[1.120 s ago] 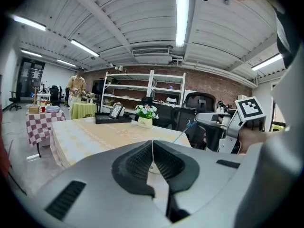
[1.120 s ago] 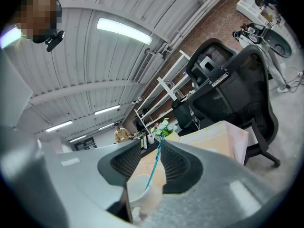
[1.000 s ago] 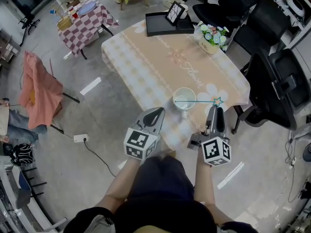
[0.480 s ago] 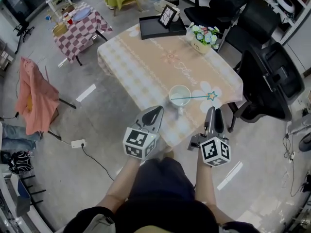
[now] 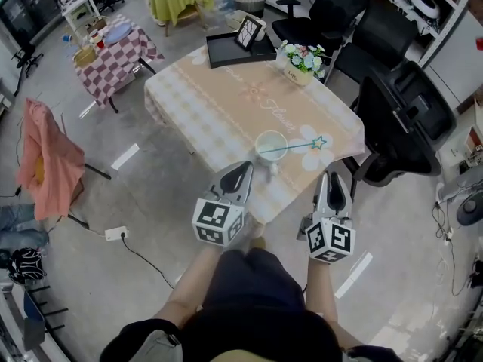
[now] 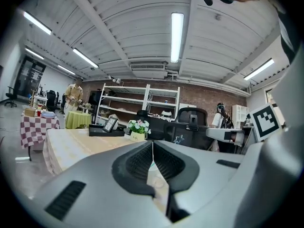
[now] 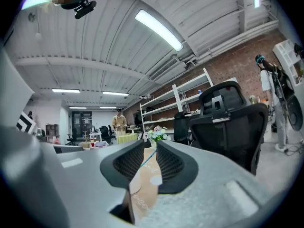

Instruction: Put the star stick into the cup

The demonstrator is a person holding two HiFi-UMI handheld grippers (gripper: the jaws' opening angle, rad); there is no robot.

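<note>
A white cup [image 5: 270, 143] stands near the front edge of the peach flowered table [image 5: 226, 104]. The teal star stick [image 5: 298, 148] rests on the cup: its plain end lies over the cup's mouth and its star [image 5: 320, 142] pokes out to the right. My left gripper [image 5: 241, 173] hovers shut just short of the cup, with nothing held; its jaws meet in the left gripper view [image 6: 153, 146]. My right gripper [image 5: 333, 183] hangs below the star, off the table edge. Its jaws [image 7: 150, 146] have just been closing but still stand apart, empty, with the stick [image 7: 148, 161] seen beyond the gap.
At the table's far end stand a flower pot [image 5: 299, 59] and a black tray [image 5: 226, 51] holding a picture frame [image 5: 250, 30]. A black office chair [image 5: 396, 127] stands close on the right. A checkered table [image 5: 113, 51], an orange cloth [image 5: 45, 157] and a power strip [image 5: 115, 234] are on the left.
The right gripper has drawn back from the star and rolled about its own axis. The stick stays resting on the cup. The table has slid up and left in the head view.
</note>
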